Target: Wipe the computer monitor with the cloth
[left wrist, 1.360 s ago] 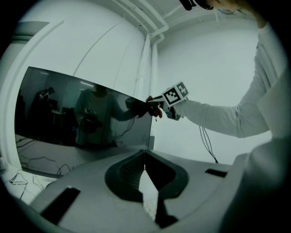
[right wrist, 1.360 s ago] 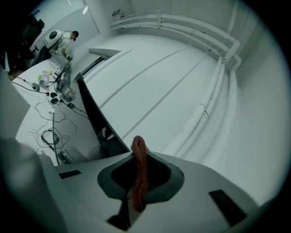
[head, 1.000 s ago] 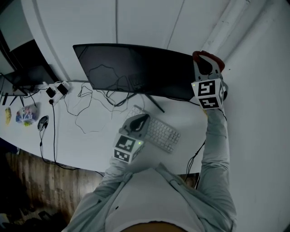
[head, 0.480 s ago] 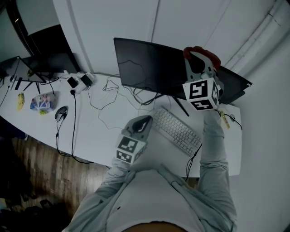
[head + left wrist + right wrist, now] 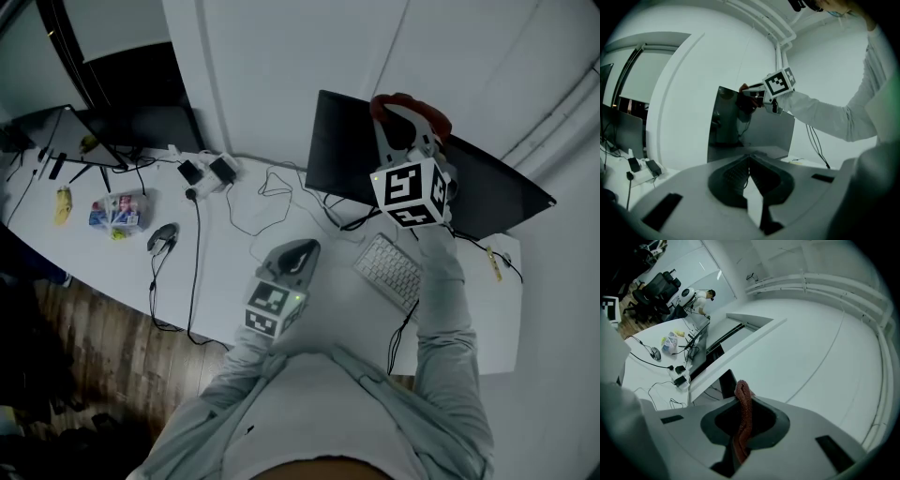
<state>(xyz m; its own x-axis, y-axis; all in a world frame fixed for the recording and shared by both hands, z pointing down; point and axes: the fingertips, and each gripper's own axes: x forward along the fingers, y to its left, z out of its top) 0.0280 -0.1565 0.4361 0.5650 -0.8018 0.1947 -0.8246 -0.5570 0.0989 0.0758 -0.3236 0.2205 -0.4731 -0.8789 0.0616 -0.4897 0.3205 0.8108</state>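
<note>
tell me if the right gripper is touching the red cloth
Touching. The right gripper view shows the red cloth pinched between the fingers of the right gripper, which are closed on it.

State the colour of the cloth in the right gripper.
Dull red; the cloth shows best in the right gripper view.

Head cam's looking steeply down over the desk. The left gripper's cam is sitting low, facing the monitor and right gripper from nearby. The right gripper's cam is hugging the monitor's top edge, looking along the wall and sharing the desk with head cam.
</note>
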